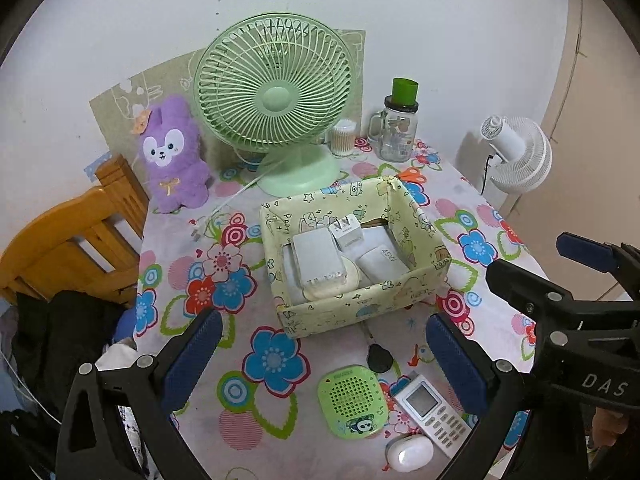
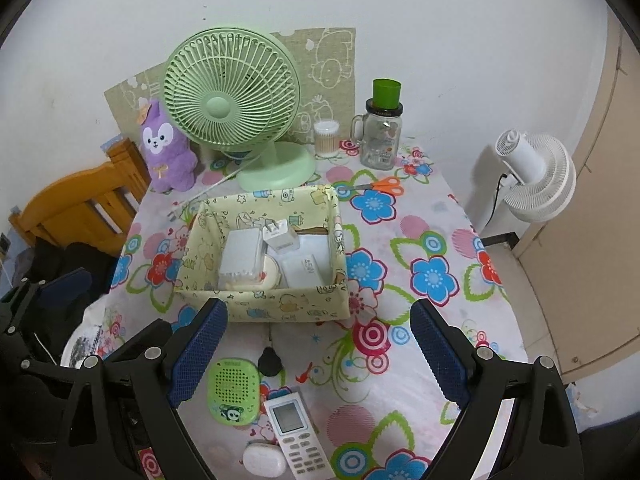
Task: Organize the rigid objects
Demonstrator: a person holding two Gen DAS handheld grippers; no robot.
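Glossy plastic fan (image 1: 274,96), fuzzy plush toy (image 1: 172,156), wooden chair (image 1: 76,236).

Box (image 2: 264,304) at centre of table (image 2: 440,216), holding chargers (image 2: 282,236) and power bank (image 2: 240,256). At 12 o'clock behind it, desk fan (image 2: 232,92); at 11, plush toy (image 2: 166,152) with chair (image 2: 80,208) further out at 9; at 1, cotton swabs (image 2: 326,138), jar (image 2: 380,140), scissors (image 2: 384,185). At 6, before box: small disc (image 2: 270,362), speaker (image 2: 234,390), remote (image 2: 296,436), earbud case (image 2: 264,460). Off table at 2, standing fan (image 2: 536,172).
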